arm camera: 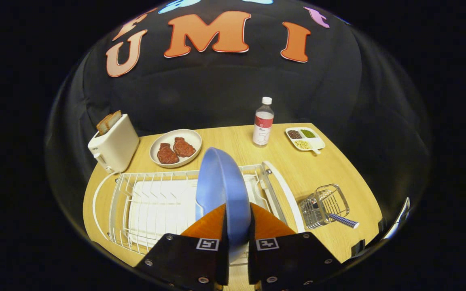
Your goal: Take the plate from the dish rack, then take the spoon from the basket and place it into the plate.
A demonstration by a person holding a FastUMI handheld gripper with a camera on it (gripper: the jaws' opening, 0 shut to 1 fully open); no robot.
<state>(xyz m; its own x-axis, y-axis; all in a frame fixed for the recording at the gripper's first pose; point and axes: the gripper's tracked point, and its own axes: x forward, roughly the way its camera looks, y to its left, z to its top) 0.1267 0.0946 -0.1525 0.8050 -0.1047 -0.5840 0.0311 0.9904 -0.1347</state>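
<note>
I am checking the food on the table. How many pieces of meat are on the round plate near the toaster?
2. Both lie side by side on the round plate: the left piece and the right piece. The gripper is shut on the blue plate.

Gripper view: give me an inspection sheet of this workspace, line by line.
Surface: light wooden table, dry-looking.
Job's things: blue round plate held on edge between the fingers, over the white wire dish rack; clear wire basket right of the rack, a checked spoon handle poking out of it.
Clutter: white toaster with bread; white plate with two brown meat pieces; clear plastic bottle; white divided tray of beans.
Gripper: shut on the plate.
Cables: nothing seen.
Surroundings: black cloth wall.
</note>
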